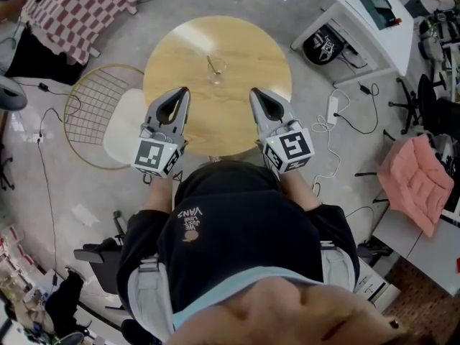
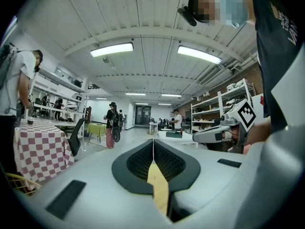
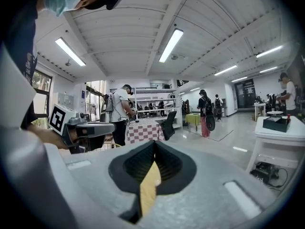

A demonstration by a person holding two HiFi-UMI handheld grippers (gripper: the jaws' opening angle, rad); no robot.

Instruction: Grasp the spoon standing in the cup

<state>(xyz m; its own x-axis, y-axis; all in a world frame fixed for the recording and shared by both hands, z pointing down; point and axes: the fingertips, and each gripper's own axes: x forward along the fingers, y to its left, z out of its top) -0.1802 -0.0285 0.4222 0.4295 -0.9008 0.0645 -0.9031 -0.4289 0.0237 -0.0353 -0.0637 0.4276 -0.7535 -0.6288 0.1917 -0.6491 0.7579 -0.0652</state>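
Note:
A clear glass cup (image 1: 216,72) stands on the far half of a round wooden table (image 1: 248,45), with a spoon (image 1: 212,64) leaning in it. My left gripper (image 1: 185,91) hovers over the table's near left part, and its jaws meet at the tip with nothing between them. My right gripper (image 1: 254,92) is held alike over the near right part, also shut and empty. Both tips are a short way nearer to me than the cup, one on each side of it. Both gripper views look out level across the room, so neither shows cup or spoon; the left gripper (image 2: 153,144) and the right gripper (image 3: 155,146) show their jaws touching.
A wire chair with a white cushion (image 1: 122,124) stands left of the table. A checkered-cloth table (image 1: 79,6) is at the top left, and a white desk (image 1: 374,20) at the top right. A power strip and cables (image 1: 332,110) lie on the floor. People stand far off in the room.

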